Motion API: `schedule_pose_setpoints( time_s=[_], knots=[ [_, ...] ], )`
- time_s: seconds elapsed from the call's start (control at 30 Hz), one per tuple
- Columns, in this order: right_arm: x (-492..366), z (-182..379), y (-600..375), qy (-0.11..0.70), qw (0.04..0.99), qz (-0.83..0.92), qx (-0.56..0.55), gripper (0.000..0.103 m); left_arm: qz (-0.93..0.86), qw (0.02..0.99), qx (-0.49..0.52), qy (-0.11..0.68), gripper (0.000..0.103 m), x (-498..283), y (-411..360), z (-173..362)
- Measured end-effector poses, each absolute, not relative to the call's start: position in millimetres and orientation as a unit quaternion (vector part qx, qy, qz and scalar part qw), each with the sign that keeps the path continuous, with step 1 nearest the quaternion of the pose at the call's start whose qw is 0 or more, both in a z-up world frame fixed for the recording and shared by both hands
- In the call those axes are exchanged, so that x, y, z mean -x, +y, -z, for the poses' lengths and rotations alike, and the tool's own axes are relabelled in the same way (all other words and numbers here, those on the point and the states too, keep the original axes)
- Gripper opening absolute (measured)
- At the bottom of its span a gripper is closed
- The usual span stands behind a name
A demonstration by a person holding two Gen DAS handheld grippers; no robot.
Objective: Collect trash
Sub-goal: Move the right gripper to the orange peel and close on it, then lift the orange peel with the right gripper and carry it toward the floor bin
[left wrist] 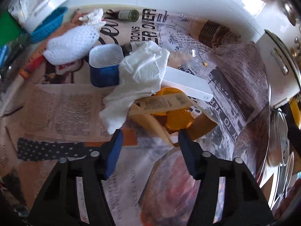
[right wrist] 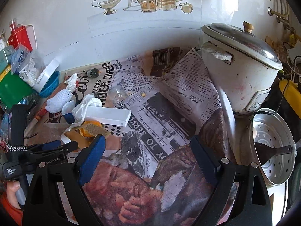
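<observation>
A pile of trash lies on the newspaper-covered counter: a crumpled white paper towel (left wrist: 143, 69), orange peel (left wrist: 176, 120), a tan cardboard tag (left wrist: 165, 101), a long white box (left wrist: 188, 86), a blue-and-white cup (left wrist: 105, 66), a white foam net (left wrist: 73, 43), a clear jar (left wrist: 191, 56) and a small battery-like can (left wrist: 129, 15). My left gripper (left wrist: 149, 139) is open, its tips just short of the peel and cardboard. My right gripper (right wrist: 148, 150) is open and empty over bare newspaper; the pile (right wrist: 88, 113) is to its left, with the left gripper (right wrist: 56, 146) beside it.
A white rice cooker (right wrist: 239, 71) and a perforated metal steamer tray (right wrist: 272, 146) stand at the right. A blue basket (right wrist: 49, 84), green container (right wrist: 13, 90) and packets crowd the left. The tiled wall is behind.
</observation>
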State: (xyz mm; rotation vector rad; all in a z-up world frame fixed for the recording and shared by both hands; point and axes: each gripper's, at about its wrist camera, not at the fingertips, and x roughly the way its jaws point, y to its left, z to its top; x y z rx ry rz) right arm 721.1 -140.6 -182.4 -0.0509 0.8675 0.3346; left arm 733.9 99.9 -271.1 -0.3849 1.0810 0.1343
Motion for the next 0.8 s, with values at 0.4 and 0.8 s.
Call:
schedule_pose_setpoints(
  time_s=[0.4, 0.8],
  knots=[
    [-754.5, 209.9, -118.1, 0.449, 0.859, -0.246, 0.020, 0.077, -0.087, 0.854, 0.175, 0.481, 0.000, -728.6, 102.1, 262.0],
    [-795.4, 258.6, -34.3, 0.501, 0.792, -0.349, 0.029, 0.059, -0.123, 0.864, 0.185, 0.453, 0.000, -686.9, 136.0, 223.3]
  ],
)
